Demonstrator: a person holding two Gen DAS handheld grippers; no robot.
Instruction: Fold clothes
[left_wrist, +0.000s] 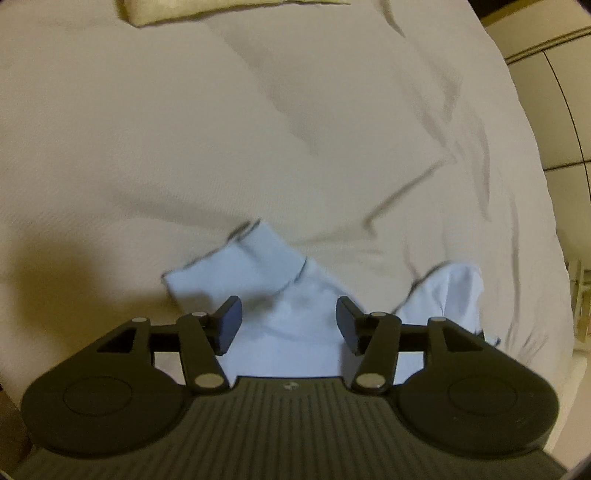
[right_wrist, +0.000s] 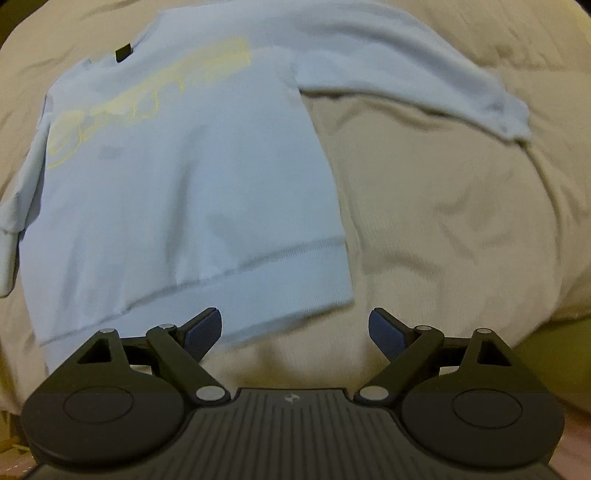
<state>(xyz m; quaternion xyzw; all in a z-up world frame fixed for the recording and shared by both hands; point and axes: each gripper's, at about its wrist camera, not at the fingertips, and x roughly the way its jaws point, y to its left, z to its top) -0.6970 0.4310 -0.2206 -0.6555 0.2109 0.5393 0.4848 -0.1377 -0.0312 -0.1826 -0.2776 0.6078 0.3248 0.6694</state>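
Tongs (right_wrist: 295, 332) (left_wrist: 289, 325): two; sweatshirt (right_wrist: 184, 177): one.

Lay spread flat on the bedcover (right_wrist: 443, 221): sweatshirt (right_wrist: 184, 184), hem nearest the right gripper (right_wrist: 295, 332), one sleeve (right_wrist: 424, 85) stretched away to the right. Sat under the left gripper (left_wrist: 288, 325): a cuffed sleeve (left_wrist: 236, 266). Rested far behind, on the bedcover: pillow (left_wrist: 184, 9).

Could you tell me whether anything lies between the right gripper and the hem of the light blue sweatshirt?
Nothing visible does. The right gripper is open just short of the light blue sweatshirt, and only bare beige bedding lies between its fingers and the ribbed hem. The outstretched sleeve lies well clear, further up the bed.
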